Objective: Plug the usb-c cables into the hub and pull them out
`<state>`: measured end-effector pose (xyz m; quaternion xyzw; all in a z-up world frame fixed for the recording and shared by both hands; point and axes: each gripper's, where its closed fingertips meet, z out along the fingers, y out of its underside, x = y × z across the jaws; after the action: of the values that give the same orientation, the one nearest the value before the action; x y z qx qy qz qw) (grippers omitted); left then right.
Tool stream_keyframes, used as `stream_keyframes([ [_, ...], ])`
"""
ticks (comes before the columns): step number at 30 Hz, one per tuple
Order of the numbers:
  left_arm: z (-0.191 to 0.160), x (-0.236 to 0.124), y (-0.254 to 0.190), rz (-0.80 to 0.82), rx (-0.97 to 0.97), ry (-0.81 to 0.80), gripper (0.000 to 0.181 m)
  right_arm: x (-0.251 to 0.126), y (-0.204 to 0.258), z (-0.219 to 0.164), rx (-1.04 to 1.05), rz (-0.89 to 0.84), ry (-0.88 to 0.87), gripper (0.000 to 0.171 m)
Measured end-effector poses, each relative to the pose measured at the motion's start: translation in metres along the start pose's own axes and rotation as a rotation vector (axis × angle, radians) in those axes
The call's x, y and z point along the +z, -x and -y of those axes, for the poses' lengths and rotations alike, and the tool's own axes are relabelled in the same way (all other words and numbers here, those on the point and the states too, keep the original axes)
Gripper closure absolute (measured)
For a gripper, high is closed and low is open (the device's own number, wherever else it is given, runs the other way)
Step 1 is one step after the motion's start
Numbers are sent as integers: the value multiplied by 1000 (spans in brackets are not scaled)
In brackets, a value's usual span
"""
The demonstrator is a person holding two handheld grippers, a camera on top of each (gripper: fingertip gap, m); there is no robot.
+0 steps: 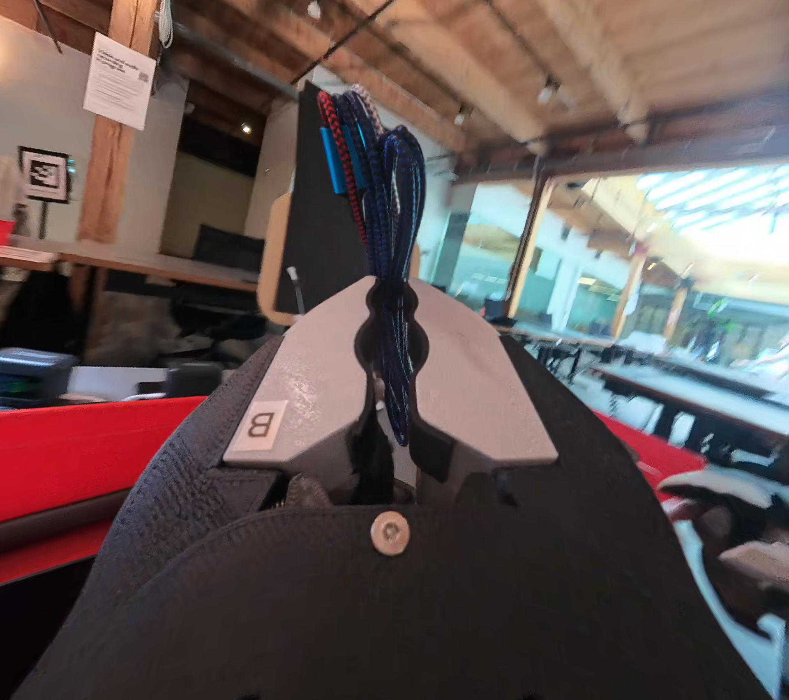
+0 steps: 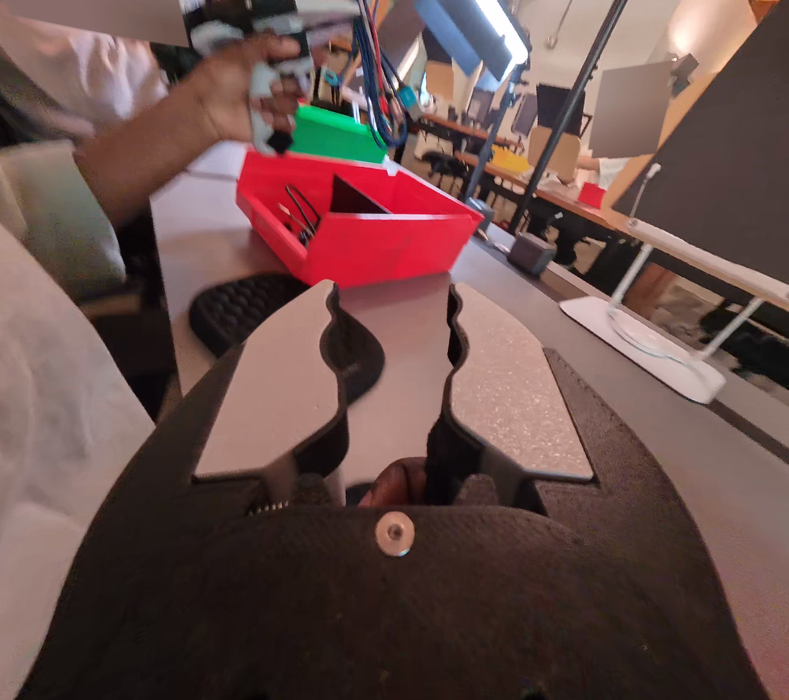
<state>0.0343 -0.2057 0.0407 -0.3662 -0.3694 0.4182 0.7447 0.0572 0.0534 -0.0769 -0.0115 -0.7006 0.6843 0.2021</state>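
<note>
- My left gripper [image 1: 390, 295], raised and tilted toward the ceiling, is clamped on a bundle of braided usb-c cables [image 1: 395, 218]: blue, red and grey strands with cyan connector shells.
- In the right wrist view this bundle hangs in loops above the red bin [image 2: 384, 244], my hand [image 2: 230, 95] on the grip.
- My right gripper [image 2: 390, 291] hovers empty over the grey table [image 2: 597, 402], its fingers spread apart.
- The red bin holds a black divider and thin wires; a green bin [image 2: 333, 133] stands behind it.
- I cannot identify the hub.
</note>
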Motion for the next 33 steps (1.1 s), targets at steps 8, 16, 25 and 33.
stream_keyframes([
  [8, -44, 21, -75, -38, -87, -131, 172, 53, 24, 42, 282, 38, -180, 137],
  [16, -70, 30, -105, -34, -23, -128, 172, 82, 16, 40, 426, 41, -103, 141],
  [25, -81, 29, -108, -24, -9, -121, 172, 92, 16, 32, 492, 64, -68, 150],
  [33, -84, 26, -104, -25, -98, -116, 172, 86, 9, 31, 452, 52, -74, 162],
])
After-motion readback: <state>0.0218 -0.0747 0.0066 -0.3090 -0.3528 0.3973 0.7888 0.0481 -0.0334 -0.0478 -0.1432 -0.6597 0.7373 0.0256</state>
